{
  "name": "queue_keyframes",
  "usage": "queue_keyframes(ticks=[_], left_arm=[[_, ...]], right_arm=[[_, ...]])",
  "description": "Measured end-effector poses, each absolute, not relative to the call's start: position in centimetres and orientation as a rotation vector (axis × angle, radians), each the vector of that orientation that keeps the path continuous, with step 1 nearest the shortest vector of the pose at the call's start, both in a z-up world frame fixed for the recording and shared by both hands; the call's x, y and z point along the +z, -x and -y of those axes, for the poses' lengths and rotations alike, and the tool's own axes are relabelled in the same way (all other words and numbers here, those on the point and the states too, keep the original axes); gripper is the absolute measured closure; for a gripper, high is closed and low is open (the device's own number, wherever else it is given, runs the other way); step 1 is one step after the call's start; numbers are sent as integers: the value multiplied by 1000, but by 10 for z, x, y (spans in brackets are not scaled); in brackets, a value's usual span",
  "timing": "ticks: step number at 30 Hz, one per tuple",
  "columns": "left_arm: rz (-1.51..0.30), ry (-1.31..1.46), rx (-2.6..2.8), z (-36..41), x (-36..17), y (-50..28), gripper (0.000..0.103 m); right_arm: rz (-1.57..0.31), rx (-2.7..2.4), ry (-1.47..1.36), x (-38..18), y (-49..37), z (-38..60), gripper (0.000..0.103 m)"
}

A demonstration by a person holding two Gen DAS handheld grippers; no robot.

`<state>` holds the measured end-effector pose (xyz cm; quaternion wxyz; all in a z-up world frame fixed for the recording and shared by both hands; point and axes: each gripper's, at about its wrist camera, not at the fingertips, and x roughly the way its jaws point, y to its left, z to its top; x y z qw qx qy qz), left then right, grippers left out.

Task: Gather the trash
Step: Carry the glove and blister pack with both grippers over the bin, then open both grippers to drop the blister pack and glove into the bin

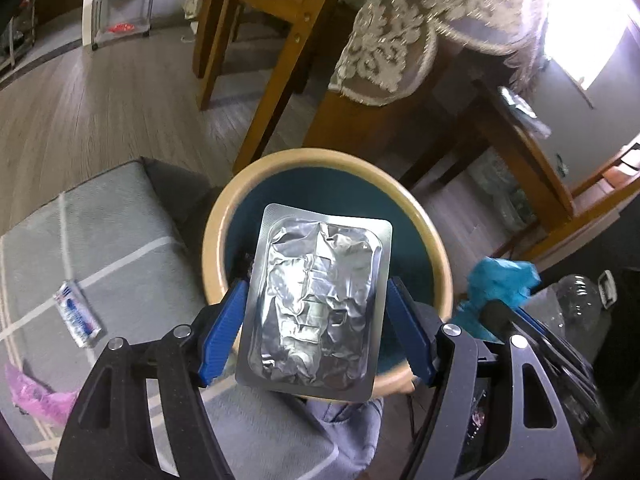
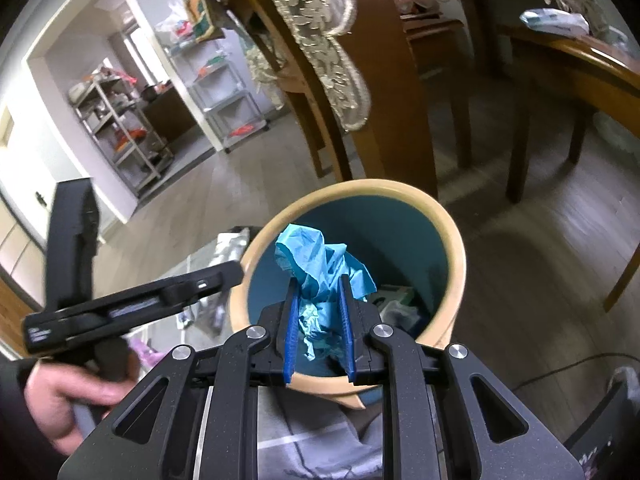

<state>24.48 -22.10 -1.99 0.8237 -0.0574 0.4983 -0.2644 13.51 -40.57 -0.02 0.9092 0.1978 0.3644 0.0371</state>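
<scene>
A round bin with a tan rim (image 1: 224, 208) and teal inside stands on the floor; its rim (image 2: 452, 236) also shows in the right wrist view. My left gripper (image 1: 316, 292) is shut on a flat silver foil blister pack (image 1: 316, 300), held over the bin's mouth. My right gripper (image 2: 320, 284) is shut on a crumpled blue wipe (image 2: 320, 260), also over the bin's mouth; the blue wipe (image 1: 500, 280) shows at the right of the left wrist view. Some trash lies at the bin's bottom (image 2: 396, 300).
A grey rug (image 1: 120, 240) carries a small blue-and-white wrapper (image 1: 78, 316) and a pink scrap (image 1: 36, 396). A clear plastic bottle (image 1: 580, 300) lies at the right. Wooden chair legs (image 1: 276, 68) and a lace-covered table (image 1: 400, 40) stand behind the bin. A hand (image 2: 68, 404) holds the left gripper.
</scene>
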Motion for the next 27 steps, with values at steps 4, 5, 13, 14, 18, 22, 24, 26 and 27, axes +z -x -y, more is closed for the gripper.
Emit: queue_keyframes(ticks=[4,5,13,14,18,22,24,26,27], left_arm=[[-1110,89,-536,235,-38,-257,33],[-1117,87,-531,235,-40,-258,33],[-1123,86,-512,226,-47,-253,25],[-1121,88,-507,222,-46,-251,25],[-1100,77,-499,207,-42,-244,22],[-1081,89,-488,185,-35,-234,21],[-1072,96,-476,173,-32,-230,20],[-1069,105,-467,163,-31,-226,20],[-1067,110,-456,155,-30,-223,20]], right_arm=[[-756,66,-420,-3,-137,411,83],[-758,64,-421,-4,-138,411,83],[-778,65,-422,-11,-147,410,83],[-781,67,-417,-12,-150,408,83],[-787,78,-404,-14,-157,402,83],[-794,87,-393,-17,-161,398,83],[-801,92,-386,-20,-165,396,83],[-809,97,-376,-22,-168,392,83],[-814,100,-369,-24,-171,389,83]])
